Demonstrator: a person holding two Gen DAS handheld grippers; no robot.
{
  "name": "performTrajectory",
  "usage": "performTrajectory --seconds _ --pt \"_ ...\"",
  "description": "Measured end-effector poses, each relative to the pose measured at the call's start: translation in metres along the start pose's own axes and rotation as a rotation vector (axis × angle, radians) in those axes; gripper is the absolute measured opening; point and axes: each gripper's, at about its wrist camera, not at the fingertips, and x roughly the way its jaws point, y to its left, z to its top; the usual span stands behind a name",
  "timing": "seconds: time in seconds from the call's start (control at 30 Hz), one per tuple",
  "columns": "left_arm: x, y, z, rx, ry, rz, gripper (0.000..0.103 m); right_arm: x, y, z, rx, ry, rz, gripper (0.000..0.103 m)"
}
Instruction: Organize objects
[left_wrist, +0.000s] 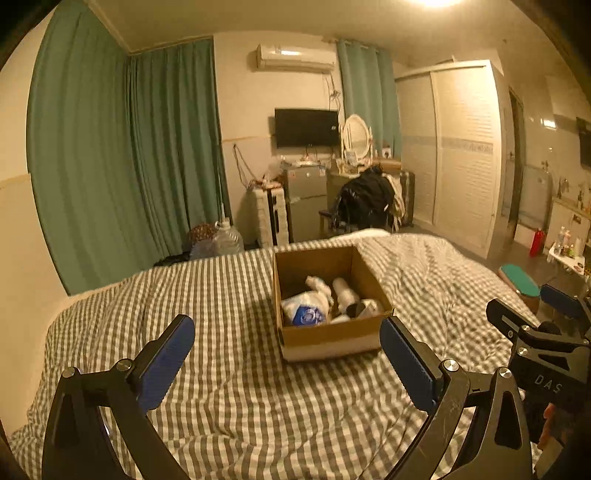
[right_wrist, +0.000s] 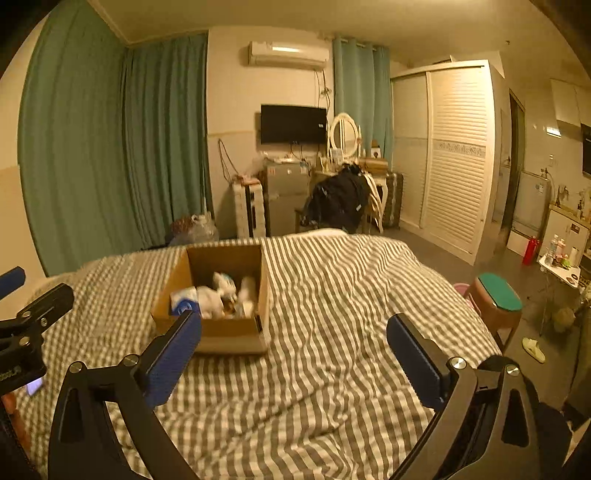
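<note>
A brown box (left_wrist: 328, 295) sits in the middle of the frame on the bed (left_wrist: 229, 369) with the gray checked cover. Inside it lie white things (left_wrist: 314, 302), all mixed up. The left hand-held gripper (left_wrist: 288, 354) is wide open and holds nothing. The right hand-held gripper (right_wrist: 295, 354) is wide open too, with nothing in it.

green curtains (left_wrist: 122, 147) left, ac unit (left_wrist: 295, 55) above wall tv (left_wrist: 306, 127), white wardrobe (left_wrist: 461, 147) right. black jacket (left_wrist: 365, 199) draped over chair. green-topped stool (right_wrist: 498, 291) beside checkered bedspread (left_wrist: 240, 387).
</note>
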Motion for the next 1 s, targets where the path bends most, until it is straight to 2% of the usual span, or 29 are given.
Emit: performTrajectory --seconds 0.43,1.0 --pt "0.016 0.008 -0.01 -0.034 0.068 -0.01 0.103 0.01 0.004 -0.008 -0.021 0.022 -0.005 0.101" --pt "0.015 0.009 -0.012 -0.039 0.076 -0.017 0.103 0.011 0.013 -0.012 -0.048 0.03 -0.014 0.101"
